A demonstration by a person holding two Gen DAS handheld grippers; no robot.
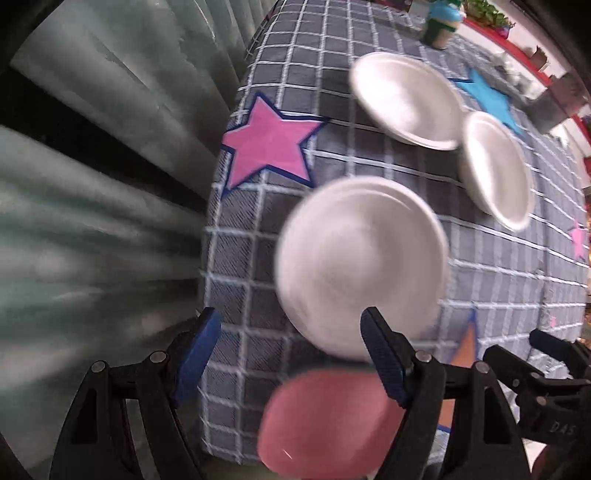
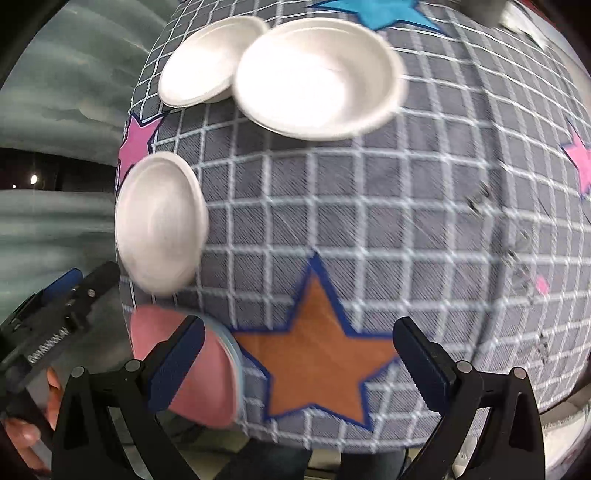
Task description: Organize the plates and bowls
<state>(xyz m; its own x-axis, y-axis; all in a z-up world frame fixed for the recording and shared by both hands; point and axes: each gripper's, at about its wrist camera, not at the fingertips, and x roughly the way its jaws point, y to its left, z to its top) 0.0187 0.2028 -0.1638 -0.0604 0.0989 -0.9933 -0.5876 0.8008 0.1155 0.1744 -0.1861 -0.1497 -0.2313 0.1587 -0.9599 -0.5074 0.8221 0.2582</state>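
A white plate [image 1: 360, 264] lies on the grey checked tablecloth [image 1: 258, 258], just ahead of my left gripper [image 1: 291, 354], which is open and empty above the near table edge. A pink plate [image 1: 328, 424] sits at the near edge between its fingers. Two white bowls [image 1: 404, 98] [image 1: 496, 168] lie farther back. In the right wrist view my right gripper [image 2: 299, 362] is open and empty over an orange star [image 2: 317, 354]. The pink plate [image 2: 199, 373] is by its left finger. The white plate [image 2: 160, 221] and both bowls [image 2: 317, 77] [image 2: 207, 61] show beyond.
Pink star [image 1: 269, 142] and blue star [image 1: 487, 98] patches mark the cloth. A green and blue figurine [image 1: 441, 22] stands at the far edge. A grey-green curtain [image 1: 92, 166] hangs left of the table. The left gripper shows at the left of the right wrist view [image 2: 59, 306].
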